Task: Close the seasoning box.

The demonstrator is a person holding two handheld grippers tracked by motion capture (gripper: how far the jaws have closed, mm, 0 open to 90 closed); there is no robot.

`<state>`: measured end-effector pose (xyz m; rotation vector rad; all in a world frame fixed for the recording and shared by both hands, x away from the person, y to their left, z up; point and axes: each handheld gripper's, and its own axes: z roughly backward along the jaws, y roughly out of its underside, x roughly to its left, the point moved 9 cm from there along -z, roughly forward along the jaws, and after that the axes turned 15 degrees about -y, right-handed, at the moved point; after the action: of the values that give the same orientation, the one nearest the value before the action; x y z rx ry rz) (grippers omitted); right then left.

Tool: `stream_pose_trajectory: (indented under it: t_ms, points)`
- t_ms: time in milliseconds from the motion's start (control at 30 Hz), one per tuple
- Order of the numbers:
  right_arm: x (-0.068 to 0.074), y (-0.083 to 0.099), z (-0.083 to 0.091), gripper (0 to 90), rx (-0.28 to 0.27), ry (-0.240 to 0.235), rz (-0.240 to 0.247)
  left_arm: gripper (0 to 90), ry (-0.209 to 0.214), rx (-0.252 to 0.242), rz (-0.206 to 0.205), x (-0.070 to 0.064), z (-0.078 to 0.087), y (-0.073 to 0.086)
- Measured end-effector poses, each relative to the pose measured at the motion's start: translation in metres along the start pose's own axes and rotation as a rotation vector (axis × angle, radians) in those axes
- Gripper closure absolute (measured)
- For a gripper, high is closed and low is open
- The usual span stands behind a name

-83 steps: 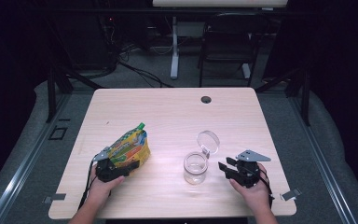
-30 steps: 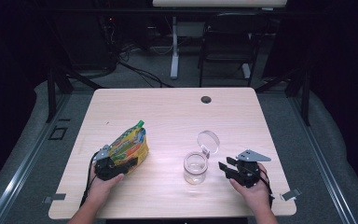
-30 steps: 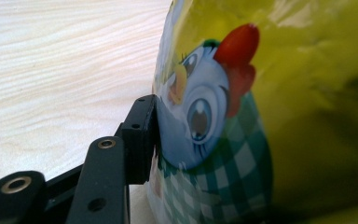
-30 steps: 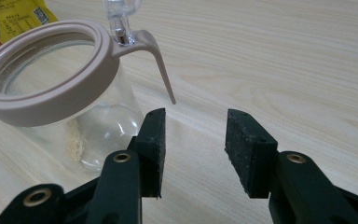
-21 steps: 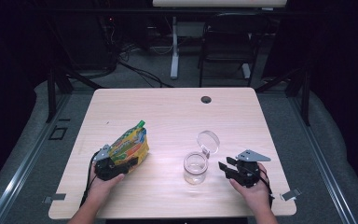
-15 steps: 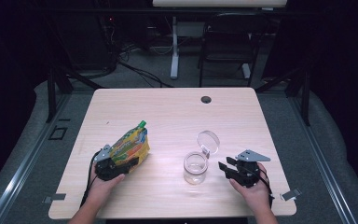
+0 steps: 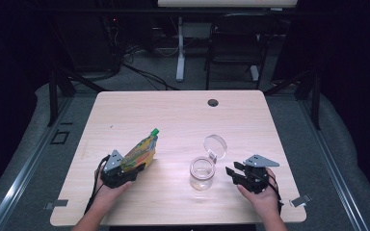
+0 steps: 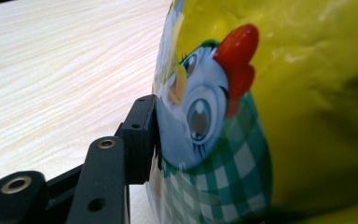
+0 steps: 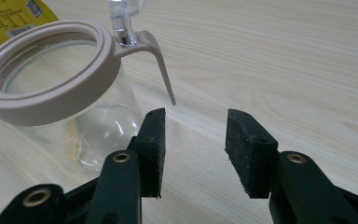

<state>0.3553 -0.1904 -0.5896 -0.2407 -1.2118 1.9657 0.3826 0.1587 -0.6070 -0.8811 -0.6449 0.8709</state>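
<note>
Down at lower left of the high view, the left gripper [image 7: 117, 172] is clamped on the bottom end of a yellow snack pouch [image 7: 139, 153]. Left gripper view: one black jaw presses flat against the pouch's printed face, a cartoon bird over green check [image 8: 205, 116]; the other jaw is hidden behind the pouch. The pouch lies tilted, its green cap [image 7: 154, 130] pointing toward upper right, away from the hand. Whether its lower edge touches the table [image 7: 173, 110] cannot be told.

Lower right of the high view: the right gripper [image 7: 235, 172] rests on the table, jaws apart, nothing between them. Right gripper view shows the gap clearly, bare wood behind it. Just ahead and to the upper left of that frame stands a clear glass jar [image 9: 74, 126] with a tan ring collar [image 9: 42, 93] and a thin tan lever [image 9: 161, 70] sticking out toward the jaws. Its clear lid [image 7: 215, 144] is flipped back and stands open. Some pale crumbs sit at the jar bottom.

Jar stands between the two grippers, near the right one, apart from the pouch.

Judgement: pouch is secured, jar is open, so this reads as the start of carrying the pouch over to pour. Next move likely calls for the right gripper to close in and steady the jar, then the left to lift the pouch and bring the cap end over the mouth. Cap looks still on; it would need dealing with first.
</note>
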Motion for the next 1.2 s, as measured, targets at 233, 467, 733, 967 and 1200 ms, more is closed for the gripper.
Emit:
stream_pose_trajectory:
  t_ms: [233, 467, 733, 967, 1200]
  points:
    - [0.000, 0.000, 0.001, 57.9, 0.000, -0.001, 0.003, 53.4, -0.044, -0.001, -0.077, -0.004, 0.002, -0.002]
    - [0.001, 0.000, 0.002, 57.8, -0.002, 0.001, 0.006, 53.4, -0.093, -0.011, -0.174, -0.007, 0.005, -0.005]
    - [0.006, -0.004, 0.004, 56.2, -0.018, 0.005, 0.051, 53.4, -0.132, -0.014, -0.258, -0.012, 0.007, -0.007]
    - [0.010, -0.010, 0.008, 52.2, -0.035, 0.045, 0.147, 53.4, -0.153, -0.019, -0.309, -0.016, 0.008, -0.009]
    - [0.014, -0.012, 0.012, 55.9, -0.027, 0.077, 0.167, 53.5, -0.153, -0.012, -0.348, -0.021, 0.007, -0.008]
